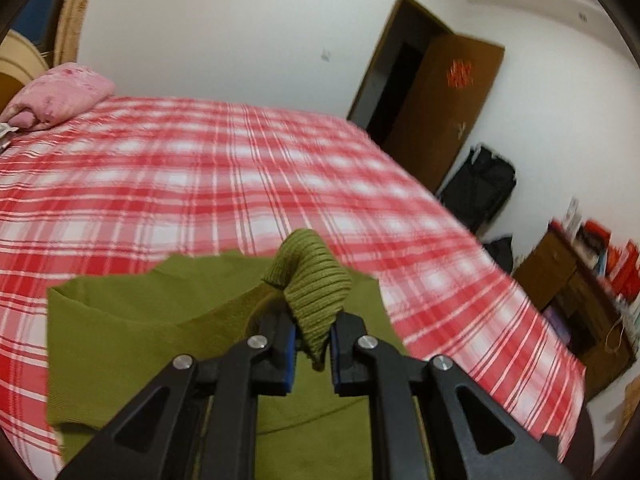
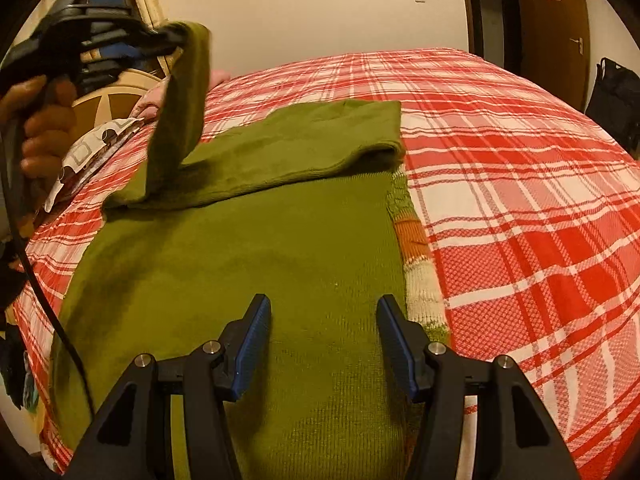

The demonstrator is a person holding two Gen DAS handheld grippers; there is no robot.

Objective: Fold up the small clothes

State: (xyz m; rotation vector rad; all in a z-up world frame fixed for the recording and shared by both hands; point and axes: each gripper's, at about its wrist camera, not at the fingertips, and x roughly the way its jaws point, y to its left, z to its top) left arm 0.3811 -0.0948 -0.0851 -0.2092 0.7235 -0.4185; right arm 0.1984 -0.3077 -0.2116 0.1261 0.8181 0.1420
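Left hand-held gripper (image 1: 313, 336) pinches the green sweater's (image 2: 248, 264) ribbed cuff (image 1: 310, 280).

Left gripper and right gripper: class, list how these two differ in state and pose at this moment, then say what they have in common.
The left gripper is shut on the ribbed cuff of the green sweater; the right gripper is open and holds nothing. The left gripper is raised, lifting the sleeve off the plaid bedspread; the right gripper hangs low over the sweater's flat body. Both have black frames with blue pads.
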